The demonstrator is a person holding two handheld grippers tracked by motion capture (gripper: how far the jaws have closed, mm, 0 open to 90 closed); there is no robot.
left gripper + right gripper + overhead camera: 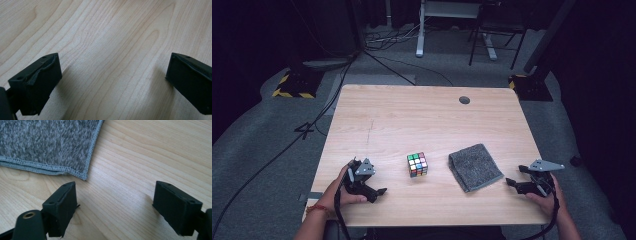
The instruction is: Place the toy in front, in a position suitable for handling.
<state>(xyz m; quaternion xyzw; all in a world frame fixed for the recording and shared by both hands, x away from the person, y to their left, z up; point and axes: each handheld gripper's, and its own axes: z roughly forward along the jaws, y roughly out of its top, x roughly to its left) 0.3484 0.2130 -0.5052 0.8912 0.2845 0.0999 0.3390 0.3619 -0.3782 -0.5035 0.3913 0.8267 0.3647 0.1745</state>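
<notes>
Both tongs empty, jaws apart: left gripper lower left of cube, right gripper lower right beside grey cloth.

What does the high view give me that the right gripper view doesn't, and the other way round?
High view alone: the puzzle cube between the two grippers, the left gripper open on bare wood, and the table's far edge with its cable hole. Right gripper view alone: the stitched hem at the cloth's near corner, just ahead of the left-hand jaw. Both share: the folded grey cloth, the right gripper open and empty, and the wooden table.
</notes>
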